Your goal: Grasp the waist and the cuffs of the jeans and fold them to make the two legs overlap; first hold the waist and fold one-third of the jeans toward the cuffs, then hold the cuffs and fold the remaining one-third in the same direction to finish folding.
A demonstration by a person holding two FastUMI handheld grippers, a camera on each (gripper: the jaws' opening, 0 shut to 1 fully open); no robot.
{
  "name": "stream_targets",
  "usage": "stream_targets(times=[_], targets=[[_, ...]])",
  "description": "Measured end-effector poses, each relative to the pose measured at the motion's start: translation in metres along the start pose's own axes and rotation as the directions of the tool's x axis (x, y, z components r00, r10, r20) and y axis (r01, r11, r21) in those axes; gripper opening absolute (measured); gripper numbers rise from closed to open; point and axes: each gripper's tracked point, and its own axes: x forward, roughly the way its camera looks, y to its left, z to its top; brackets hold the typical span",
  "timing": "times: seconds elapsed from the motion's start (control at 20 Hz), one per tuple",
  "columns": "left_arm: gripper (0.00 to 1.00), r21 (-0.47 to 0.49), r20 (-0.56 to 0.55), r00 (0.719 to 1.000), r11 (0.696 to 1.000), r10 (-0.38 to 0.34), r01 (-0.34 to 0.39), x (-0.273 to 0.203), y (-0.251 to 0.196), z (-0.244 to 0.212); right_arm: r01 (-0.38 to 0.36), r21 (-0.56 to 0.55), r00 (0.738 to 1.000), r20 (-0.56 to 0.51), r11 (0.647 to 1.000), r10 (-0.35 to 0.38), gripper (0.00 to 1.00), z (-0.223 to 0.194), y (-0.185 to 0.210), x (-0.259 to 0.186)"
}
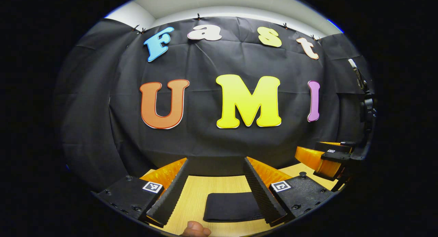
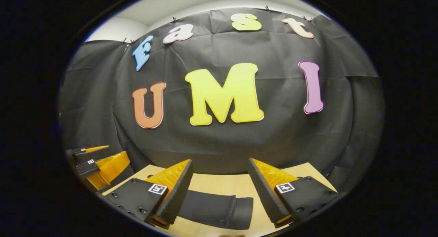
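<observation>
- Both tools are hovering above the desk [image 1: 191, 196], facing the booth wall; neither is touching the cloth.
- Left tool [image 1: 215, 192]: jaws are standing wide apart, holding nothing. Right tool [image 2: 219, 192]: jaws likewise wide apart, holding nothing.
- The jeans [image 1: 232, 207] are lying flat on the desk, dark, as a compact rectangle just ahead of the left tool, between its fingers; in the right gripper view the jeans [image 2: 215, 209] are showing a rounded fold edge at their right end.
- Judgement: the bundle is looking short and layered, so the folding appears finished or nearly so; which third is lying on top I cannot tell.
- Next move, if any, is calling for a check that the edges are lining up, then drawing both tools clear without snagging cloth.
- Count: two tools, one pair of jeans, one desk. A fingertip [image 1: 195, 229] is showing at the left gripper view's bottom edge.
</observation>
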Motion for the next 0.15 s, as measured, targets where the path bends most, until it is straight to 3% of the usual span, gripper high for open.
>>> stream_targets(times=[0.1,0.15], targets=[[0.99,-0.004,-0.002,1.0,1.0,0.002,-0.002,0.0,0.0015,-0.0017,0.012,-0.007,1.0,0.008,1.0,-0.012,0.94,0.0009,-0.0038,-0.0011],[0.94,-0.008,-0.003,1.0,1.0,0.004,-0.004,-0.0012,0.0009,-0.0019,0.017,-0.01,1.0,0.009,1.0,-0.017,0.94,0.0016,-0.0056,-0.0012]])
